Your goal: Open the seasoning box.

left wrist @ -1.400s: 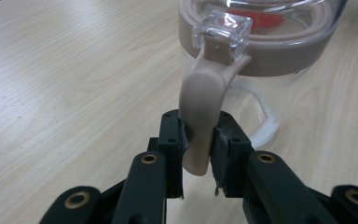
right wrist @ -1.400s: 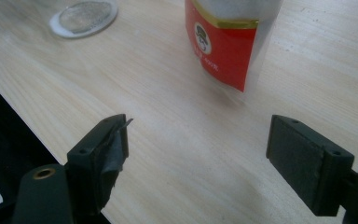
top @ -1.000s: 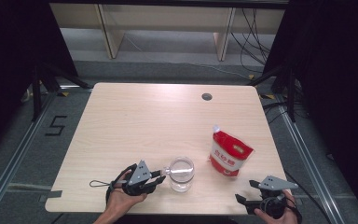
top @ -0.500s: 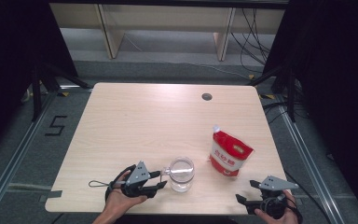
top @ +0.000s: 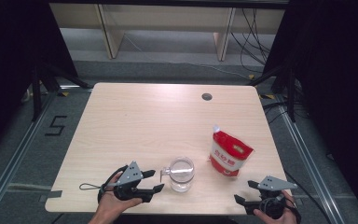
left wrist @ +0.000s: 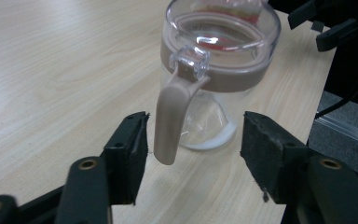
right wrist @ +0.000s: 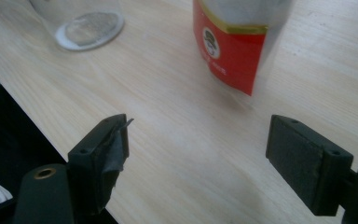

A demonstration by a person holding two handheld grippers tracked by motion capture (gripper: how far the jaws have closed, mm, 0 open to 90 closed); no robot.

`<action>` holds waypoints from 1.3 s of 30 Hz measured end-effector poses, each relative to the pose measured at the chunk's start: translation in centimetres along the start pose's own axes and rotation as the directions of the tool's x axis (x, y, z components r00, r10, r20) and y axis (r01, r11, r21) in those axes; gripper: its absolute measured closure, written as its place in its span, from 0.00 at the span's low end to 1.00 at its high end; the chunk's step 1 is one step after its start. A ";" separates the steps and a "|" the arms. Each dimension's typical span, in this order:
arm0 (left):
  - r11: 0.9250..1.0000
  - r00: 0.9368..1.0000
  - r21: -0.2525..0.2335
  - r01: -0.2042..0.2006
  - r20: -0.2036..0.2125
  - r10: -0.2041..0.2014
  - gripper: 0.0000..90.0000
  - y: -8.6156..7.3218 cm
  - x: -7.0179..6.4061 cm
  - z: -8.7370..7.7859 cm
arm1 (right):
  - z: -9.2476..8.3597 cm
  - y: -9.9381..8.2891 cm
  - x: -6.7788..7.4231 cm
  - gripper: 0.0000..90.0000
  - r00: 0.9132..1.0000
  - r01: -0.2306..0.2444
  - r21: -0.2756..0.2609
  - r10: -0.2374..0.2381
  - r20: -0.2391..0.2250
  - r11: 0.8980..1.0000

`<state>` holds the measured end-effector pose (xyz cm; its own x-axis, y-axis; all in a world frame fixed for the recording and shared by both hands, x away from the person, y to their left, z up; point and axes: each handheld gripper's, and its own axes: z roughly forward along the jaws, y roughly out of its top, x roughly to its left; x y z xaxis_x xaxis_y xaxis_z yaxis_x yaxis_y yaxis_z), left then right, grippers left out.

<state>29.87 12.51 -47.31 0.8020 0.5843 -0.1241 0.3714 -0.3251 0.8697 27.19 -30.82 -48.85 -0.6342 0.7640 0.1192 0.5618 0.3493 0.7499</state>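
Wooden table [top: 135,126]; red pouch [top: 230,153], white label characters unreadable; clear jug [top: 181,173].

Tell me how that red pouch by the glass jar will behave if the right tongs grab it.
The red pouch is a soft bag, so it would probably crumple under the pads rather than hold its shape. It stands tall on a narrow base, so a sideways nudge could tip it. Its glossy film may be slippery; gripping near the top seems safer.

Overhead camera looks forward and down on the whole surface [top: 135,121]; each claw's camera sits low and close, both sharing the clear jug [left wrist: 219,70] and red pouch [right wrist: 233,46].
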 end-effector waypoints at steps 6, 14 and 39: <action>0.999 1.000 -0.053 0.006 0.009 -0.006 0.61 0.4 0.0 -0.9 | 0.1 0.3 0.8 0.22 0.999 -0.006 -0.020 0.005 -0.046 1.000; 0.995 1.000 -0.095 -0.027 -0.014 0.026 0.84 1.8 -0.3 -1.2 | 0.3 0.7 1.1 0.20 0.995 0.013 -0.092 -0.022 -0.094 0.996; 0.995 0.998 -0.077 -0.065 -0.031 0.062 0.99 3.7 -0.4 0.9 | 0.4 1.1 1.7 0.24 0.994 0.034 -0.114 -0.045 -0.098 0.993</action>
<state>31.36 10.37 -44.47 0.8085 0.5860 -0.0545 0.2815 -0.3036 0.9103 26.97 -28.94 -48.15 -0.7076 0.6909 0.1482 0.4755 0.3105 0.8231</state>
